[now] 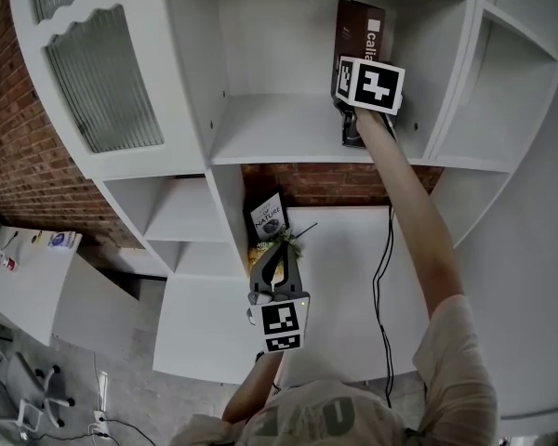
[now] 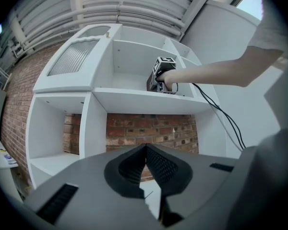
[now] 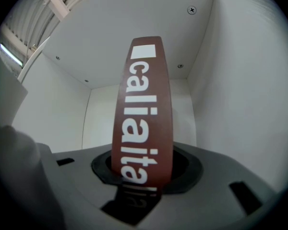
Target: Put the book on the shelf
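A brown book (image 1: pixel 358 26) with white lettering stands upright at the right of the upper shelf compartment (image 1: pixel 279 142). My right gripper (image 1: pixel 352 124) reaches up into that compartment and is shut on the book's lower end. In the right gripper view the book's spine (image 3: pixel 144 119) rises from between the jaws toward the compartment's ceiling, close to its right wall. My left gripper (image 1: pixel 274 263) hangs low in front of the white unit, shut with nothing in it; its closed tips (image 2: pixel 145 150) point at the brick wall. From there the book (image 2: pixel 152 80) and the right arm show up on the shelf.
A small printed card (image 1: pixel 270 216) and a yellow-green item (image 1: pixel 260 249) stand on the lower white surface by the divider. A black cable (image 1: pixel 383 249) hangs down the right side. A ribbed-glass door (image 1: pixel 102 72) is upper left, with a desk (image 1: pixel 28 277) and chair (image 1: pixel 28 388) further left.
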